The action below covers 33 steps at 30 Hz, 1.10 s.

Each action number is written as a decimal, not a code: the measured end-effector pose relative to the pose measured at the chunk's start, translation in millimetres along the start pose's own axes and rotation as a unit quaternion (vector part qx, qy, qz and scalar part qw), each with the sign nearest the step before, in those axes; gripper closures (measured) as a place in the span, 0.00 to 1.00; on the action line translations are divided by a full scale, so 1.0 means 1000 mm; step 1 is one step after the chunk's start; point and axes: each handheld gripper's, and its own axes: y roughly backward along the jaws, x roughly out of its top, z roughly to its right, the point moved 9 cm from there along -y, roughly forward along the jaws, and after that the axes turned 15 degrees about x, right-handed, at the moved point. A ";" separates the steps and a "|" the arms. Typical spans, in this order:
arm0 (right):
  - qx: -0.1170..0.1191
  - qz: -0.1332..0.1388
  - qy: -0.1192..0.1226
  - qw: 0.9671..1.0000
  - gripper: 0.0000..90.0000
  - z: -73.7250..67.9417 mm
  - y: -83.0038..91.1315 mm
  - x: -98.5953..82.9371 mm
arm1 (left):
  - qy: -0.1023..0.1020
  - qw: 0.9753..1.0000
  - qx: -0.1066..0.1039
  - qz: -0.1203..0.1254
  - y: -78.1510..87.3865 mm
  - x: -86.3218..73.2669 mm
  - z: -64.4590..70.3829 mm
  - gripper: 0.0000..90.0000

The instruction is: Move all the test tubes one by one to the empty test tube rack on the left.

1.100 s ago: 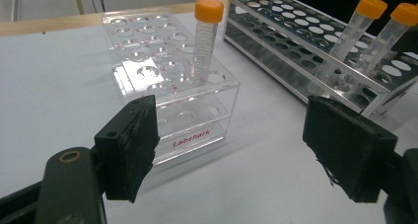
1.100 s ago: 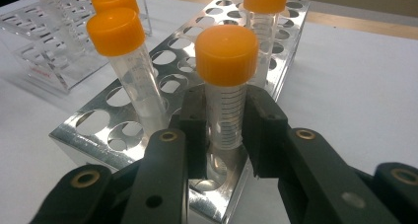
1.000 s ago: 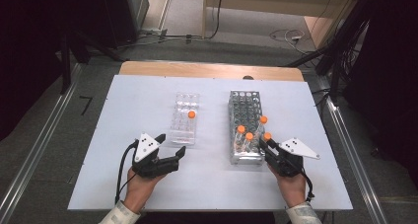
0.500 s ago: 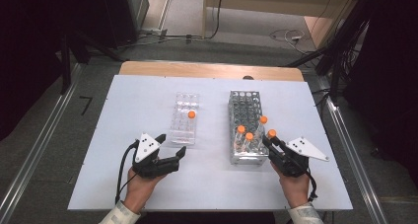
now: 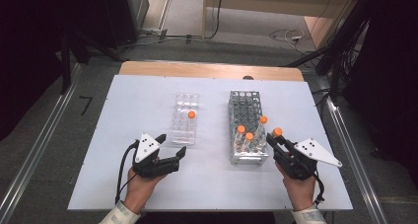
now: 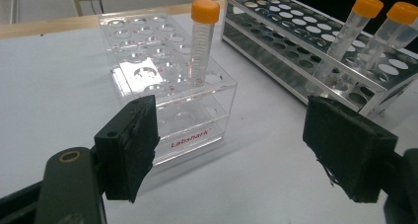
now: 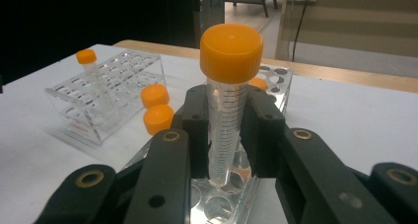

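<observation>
My right gripper (image 5: pixel 274 141) (image 7: pixel 227 135) is shut on a clear tube with an orange cap (image 5: pixel 277 131) (image 7: pixel 229 105), held upright at the near right corner of the metal rack (image 5: pixel 244 103) (image 7: pixel 276 78). Three more orange-capped tubes (image 5: pixel 249 135) stand in that rack. A clear plastic rack (image 5: pixel 183 128) (image 6: pixel 162 81) holds one capped tube (image 5: pixel 191 114) (image 6: pixel 203 36). My left gripper (image 5: pixel 172 146) (image 6: pixel 239 150) is open, low over the table just in front of the clear rack, with nothing between its pads (image 6: pixel 130 145).
Both racks stand on a white table (image 5: pixel 138 105) with a wooden strip along its far edge. Metal rails run down both sides of the table. Cables lie on the floor beyond. Most holes in both racks hold nothing.
My right gripper, with the tube in it, has drifted a little to the right, away from the other tubes in the metal rack. The left gripper has stayed in place.
</observation>
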 end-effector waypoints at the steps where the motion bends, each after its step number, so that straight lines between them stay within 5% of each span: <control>1: 0.001 0.002 0.001 1.000 0.79 -0.002 0.002 0.001 | 0.001 1.000 0.000 0.001 0.000 0.000 0.000 0.24; 16: 0.062 -0.001 0.011 0.998 0.79 -0.042 0.009 0.002 | 0.000 1.000 -0.004 0.007 0.002 0.002 0.002 0.24; 25: 0.119 -0.027 0.019 0.992 0.79 -0.080 -0.014 -0.011 | 0.001 1.000 -0.014 0.012 0.005 0.005 0.006 0.25; 33: 0.149 -0.061 0.031 0.987 0.80 -0.106 -0.042 -0.025 | -0.007 0.999 -0.048 0.024 0.015 0.013 0.024 0.27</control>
